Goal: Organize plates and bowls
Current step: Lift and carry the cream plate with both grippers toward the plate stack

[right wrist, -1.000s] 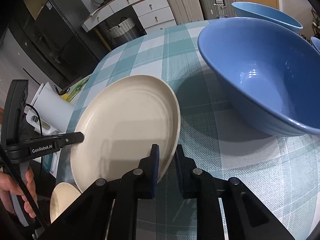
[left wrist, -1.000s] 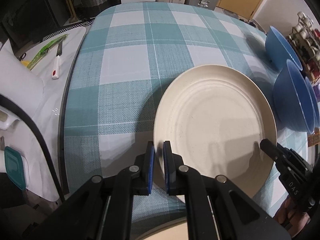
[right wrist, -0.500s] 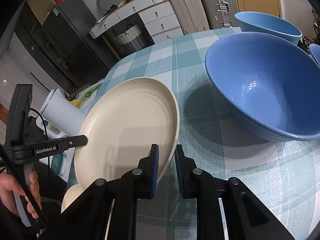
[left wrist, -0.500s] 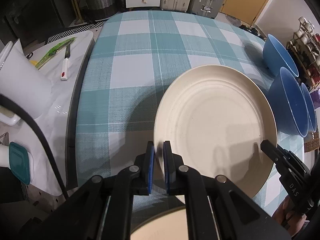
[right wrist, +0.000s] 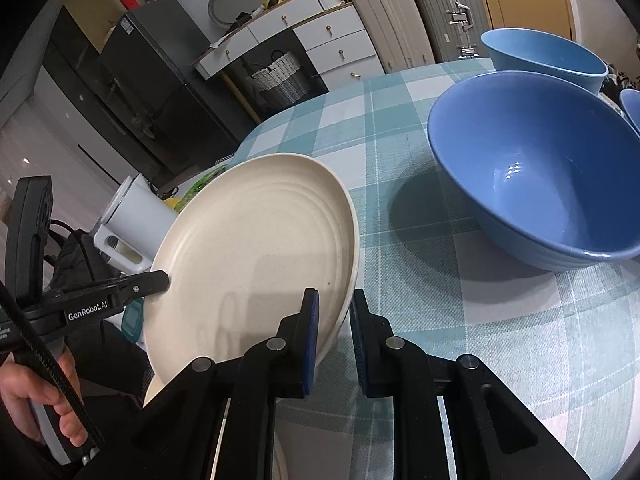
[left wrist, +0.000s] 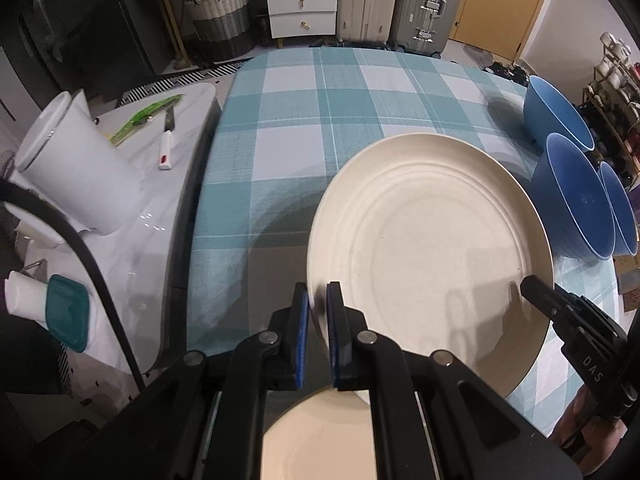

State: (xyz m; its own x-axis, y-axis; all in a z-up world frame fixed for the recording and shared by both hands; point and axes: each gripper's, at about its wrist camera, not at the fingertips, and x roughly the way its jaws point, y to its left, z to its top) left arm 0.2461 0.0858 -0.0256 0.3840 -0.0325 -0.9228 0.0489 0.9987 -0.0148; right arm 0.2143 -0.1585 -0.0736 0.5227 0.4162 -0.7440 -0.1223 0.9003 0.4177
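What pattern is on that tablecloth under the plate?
The tablecloth has a teal and white plaid check, clearest in the left wrist view.

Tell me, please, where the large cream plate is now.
The large cream plate is held up above the checked tablecloth, with the left gripper and right gripper on opposite rims, left of the blue bowls.

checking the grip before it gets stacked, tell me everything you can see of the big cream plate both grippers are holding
The cream plate is round, matte and faintly speckled, with concentric ridges stepping down to a flat centre; it looks like bamboo-fibre or melamine. It is empty, clean and unbroken. It is held tilted above the checked tablecloth, not resting on it. The left gripper pinches one edge of the rim and the right gripper the opposite edge. Nothing else touches it. A second cream plate lies below, and blue bowls stand apart to one side.
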